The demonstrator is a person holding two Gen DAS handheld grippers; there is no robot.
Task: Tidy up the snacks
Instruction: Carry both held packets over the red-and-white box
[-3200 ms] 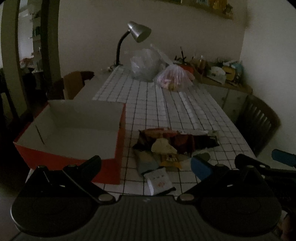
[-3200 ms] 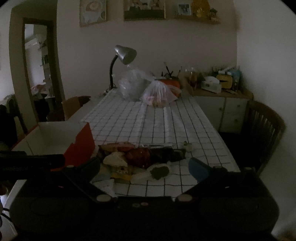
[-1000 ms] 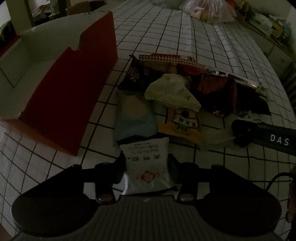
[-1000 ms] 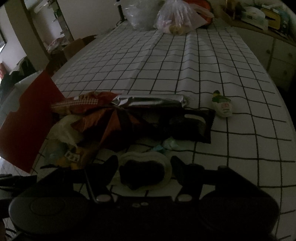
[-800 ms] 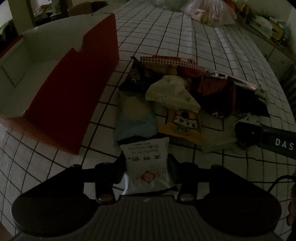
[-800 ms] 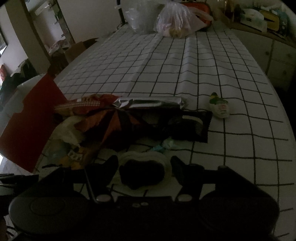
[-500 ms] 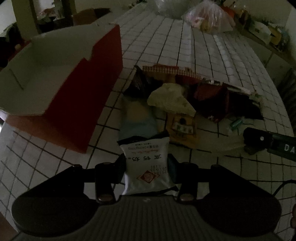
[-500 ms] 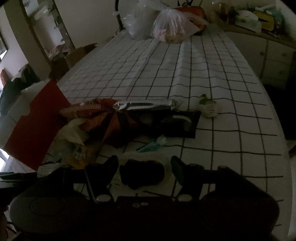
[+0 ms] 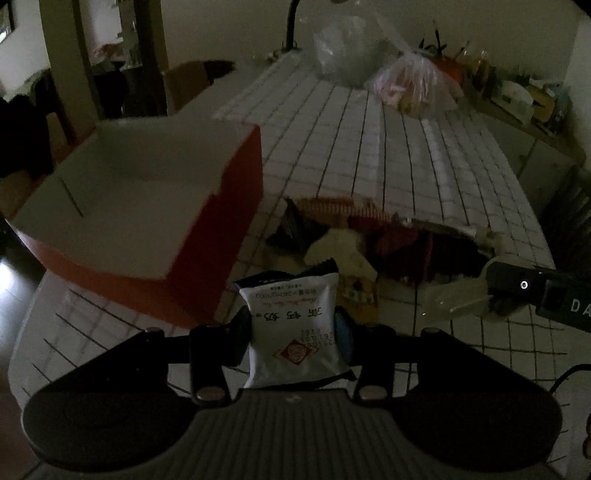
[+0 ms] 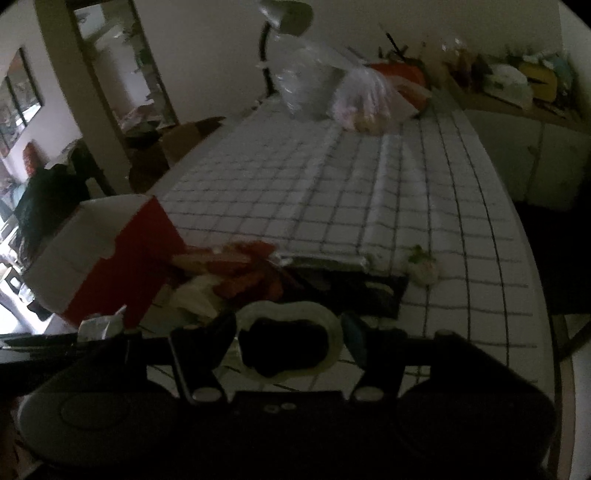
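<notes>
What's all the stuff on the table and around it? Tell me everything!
Box: one, red outside, white inside, open, left on the table.
White packet: one, white with dark top edge, in the left gripper.
Clear packet: one, clear with a dark snack inside, in the right gripper.
Snack pile: several, red, dark, cream and yellow, right of the box.
Small snack: one, white and green, alone right of the pile.
Plastic bags: two, clear, far end.
Lamp: one, grey, far end.
Tablecloth: one, white with black grid.
Chair: one, dark, right of the table.
Left gripper: shut on the white packet.
Right gripper: shut on the clear packet.
</notes>
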